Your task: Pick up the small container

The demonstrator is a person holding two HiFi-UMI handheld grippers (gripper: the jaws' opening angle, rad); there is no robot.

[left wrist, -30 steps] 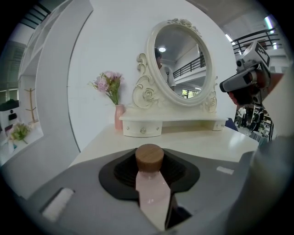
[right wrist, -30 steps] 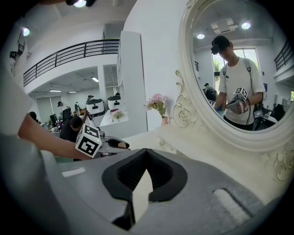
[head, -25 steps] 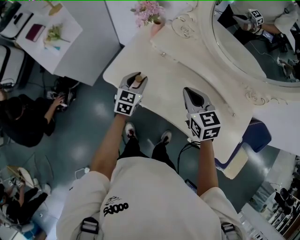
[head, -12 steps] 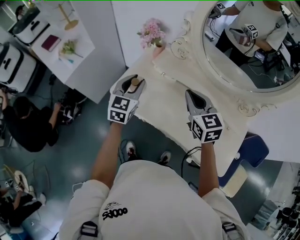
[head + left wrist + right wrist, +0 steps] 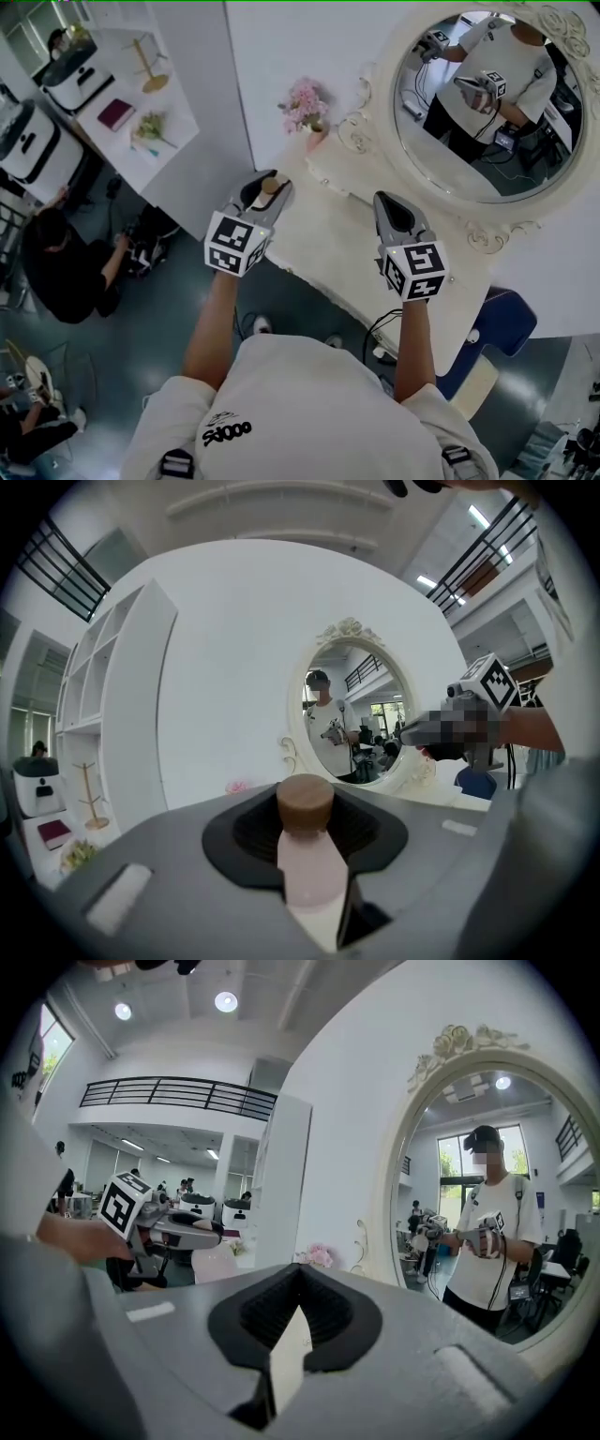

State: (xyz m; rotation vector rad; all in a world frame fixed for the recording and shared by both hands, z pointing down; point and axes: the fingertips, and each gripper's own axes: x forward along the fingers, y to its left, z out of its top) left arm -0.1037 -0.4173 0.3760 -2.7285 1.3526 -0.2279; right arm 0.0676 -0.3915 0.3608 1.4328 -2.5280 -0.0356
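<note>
Small container (image 5: 305,855), one, in left tongs (image 5: 307,803)

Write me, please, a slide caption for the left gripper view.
Left tongs shut on a small brown-capped pink container, facing an ornate oval mirror.

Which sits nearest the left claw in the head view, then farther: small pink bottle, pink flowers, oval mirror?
1. Small pink wooden-capped bottle, gripped in the left claw.
2. Pink flower bunch, just beyond, at the table's back.
3. Ornate white oval mirror, farthest, to the right.
</note>
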